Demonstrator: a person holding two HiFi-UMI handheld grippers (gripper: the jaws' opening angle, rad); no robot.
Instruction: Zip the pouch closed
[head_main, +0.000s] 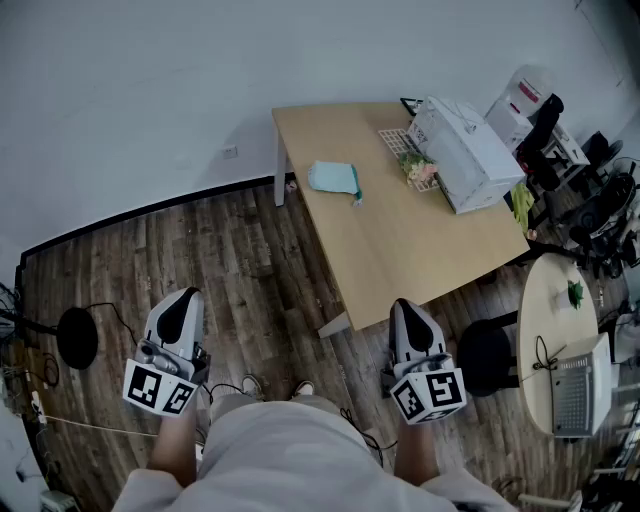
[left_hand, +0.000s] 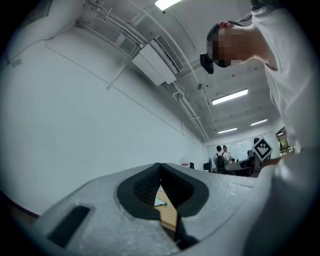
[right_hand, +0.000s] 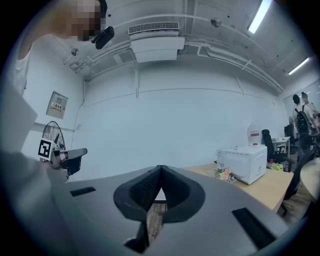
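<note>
Left gripper (head_main: 182, 300), right gripper (head_main: 405, 308): both closed, empty. Pouch (head_main: 333, 178) looks soft, light; likely pin fabric, pinch tab (head_main: 357, 199).

The pouch (head_main: 333, 178) was small, pale teal and soft-looking. It lay flat on the bench (head_main: 400, 250), near the bench's far left corner and a little in from both edges. A short, darker tab (head_main: 357, 198) stuck out from its corner nearest the bench's middle. Whether its zip stood open or closed could not be made out.
</note>
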